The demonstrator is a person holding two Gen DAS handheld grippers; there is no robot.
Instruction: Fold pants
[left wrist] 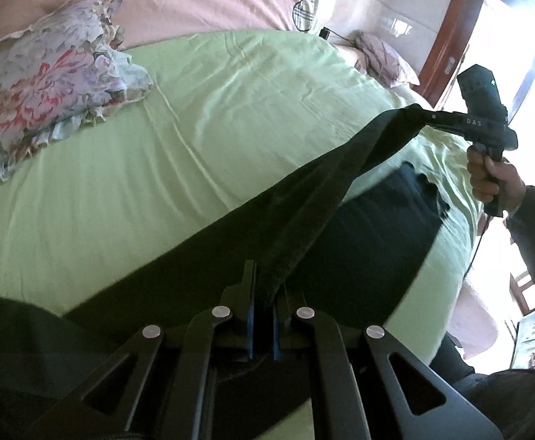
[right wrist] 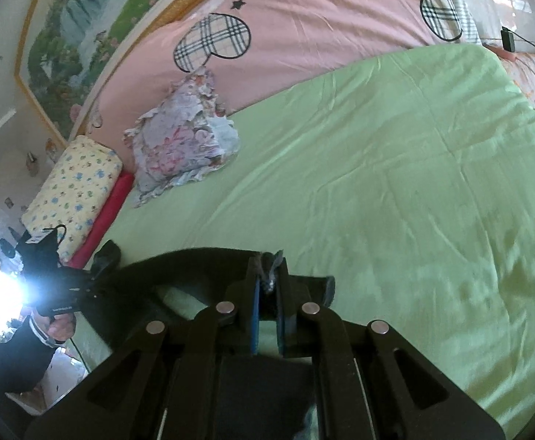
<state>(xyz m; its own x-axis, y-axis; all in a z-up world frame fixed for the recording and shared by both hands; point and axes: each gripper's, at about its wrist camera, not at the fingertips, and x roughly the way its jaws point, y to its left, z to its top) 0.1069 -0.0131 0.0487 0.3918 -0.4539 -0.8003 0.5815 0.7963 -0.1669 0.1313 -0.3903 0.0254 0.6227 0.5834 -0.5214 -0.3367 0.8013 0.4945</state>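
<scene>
Black pants [left wrist: 304,198] are lifted above a green bed sheet [left wrist: 157,183], stretched between the two grippers. My left gripper [left wrist: 264,293] is shut on one end of the pants' edge. My right gripper [left wrist: 419,112], held by a hand, is shut on the other end at the right. A lower layer of the pants [left wrist: 377,227] lies on the sheet. In the right wrist view my right gripper [right wrist: 267,275] pinches the black pants [right wrist: 179,267], which arc left to the left gripper [right wrist: 91,278].
A floral ruffled cloth [left wrist: 47,91] lies on the sheet at the left, also in the right wrist view [right wrist: 183,143]. A pink quilt with plaid hearts [right wrist: 304,18] covers the far bed. A yellow pillow [right wrist: 73,190] lies at the left. A bright window [left wrist: 524,36] is at the right.
</scene>
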